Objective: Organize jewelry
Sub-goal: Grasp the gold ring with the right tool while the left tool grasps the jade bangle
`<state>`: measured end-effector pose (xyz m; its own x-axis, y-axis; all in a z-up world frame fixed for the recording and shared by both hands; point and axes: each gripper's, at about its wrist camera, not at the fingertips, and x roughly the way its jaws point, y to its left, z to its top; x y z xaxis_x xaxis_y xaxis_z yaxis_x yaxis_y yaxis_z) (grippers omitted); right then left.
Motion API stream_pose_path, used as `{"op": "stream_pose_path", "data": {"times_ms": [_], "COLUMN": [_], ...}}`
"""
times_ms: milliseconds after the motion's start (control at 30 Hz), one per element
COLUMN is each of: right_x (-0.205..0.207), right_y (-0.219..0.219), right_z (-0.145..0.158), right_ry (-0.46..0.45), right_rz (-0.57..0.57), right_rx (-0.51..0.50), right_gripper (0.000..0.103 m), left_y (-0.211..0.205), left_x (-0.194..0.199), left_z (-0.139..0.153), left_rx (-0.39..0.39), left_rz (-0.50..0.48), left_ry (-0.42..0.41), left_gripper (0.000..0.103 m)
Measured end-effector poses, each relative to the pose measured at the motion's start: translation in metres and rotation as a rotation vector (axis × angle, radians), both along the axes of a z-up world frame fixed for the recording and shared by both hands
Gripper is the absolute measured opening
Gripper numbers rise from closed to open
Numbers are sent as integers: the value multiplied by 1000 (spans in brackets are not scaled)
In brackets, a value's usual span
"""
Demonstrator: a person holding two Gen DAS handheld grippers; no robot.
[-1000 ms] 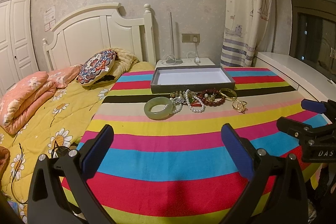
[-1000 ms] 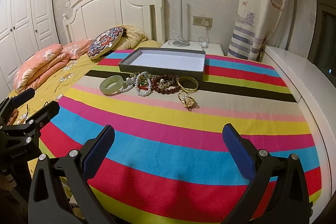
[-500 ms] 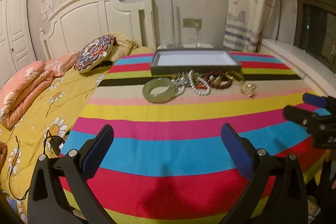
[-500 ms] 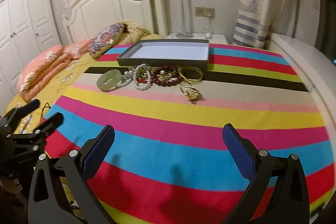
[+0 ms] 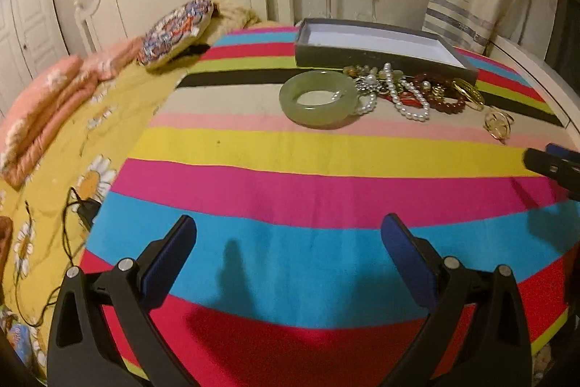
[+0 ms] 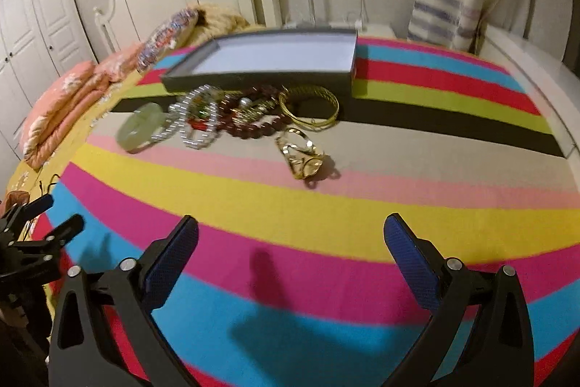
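Both tongs, left tongs [image 5: 288,256] and right tongs [image 6: 290,256], gaped wide, holding nothing. The jewelry pile [image 6: 232,118] lay well ahead of them, just before the gray tray [image 6: 253,80] on the striped surface [image 6: 326,216].

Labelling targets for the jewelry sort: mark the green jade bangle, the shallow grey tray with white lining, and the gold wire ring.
Green jade bangle [image 5: 342,91], left wrist view, on its right band.
Shallow grey tray with white lining [image 6: 253,83], right wrist view, on its front wall.
Gold wire ring [image 6: 302,156], right wrist view, on its looped metal body.

cloth [image 5: 290,169]: rainbow stripes | bangle [image 5: 318,98]: pale green | tray [image 6: 261,80]: grey, white inside | beads [image 6: 253,129]: dark red
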<state>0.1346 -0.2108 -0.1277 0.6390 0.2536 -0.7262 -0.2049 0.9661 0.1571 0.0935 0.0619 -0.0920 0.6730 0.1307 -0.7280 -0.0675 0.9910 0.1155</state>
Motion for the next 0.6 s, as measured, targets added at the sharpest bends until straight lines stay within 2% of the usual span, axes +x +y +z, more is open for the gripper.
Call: {"op": "stream_pose_path", "data": {"times_ms": [200, 333, 400, 467, 533, 600], "right_x": [41, 56, 62, 64, 64, 63], "right_y": [4, 12, 16, 18, 16, 15], "right_z": [-13, -16, -16, -16, -16, -15], "right_ry": [87, 88, 77, 64, 63, 55], "right_rz": [34, 70, 82, 93, 97, 102], "right_rx": [5, -23, -57, -62, -58, -46], "right_gripper": [84, 77, 71, 60, 58, 47], "left_y": [8, 10, 11, 12, 13, 14], "left_x": [18, 36, 48, 56, 64, 75], "left_z": [-2, -8, -12, -12, -12, -11], "left_rx": [-76, -112, -120, -140, -156, -185], "left_rz": [-23, -25, -23, -28, -32, -33], "left_ry": [17, 43, 68, 78, 84, 95], "left_gripper": [100, 100, 100, 100, 101, 101]}}
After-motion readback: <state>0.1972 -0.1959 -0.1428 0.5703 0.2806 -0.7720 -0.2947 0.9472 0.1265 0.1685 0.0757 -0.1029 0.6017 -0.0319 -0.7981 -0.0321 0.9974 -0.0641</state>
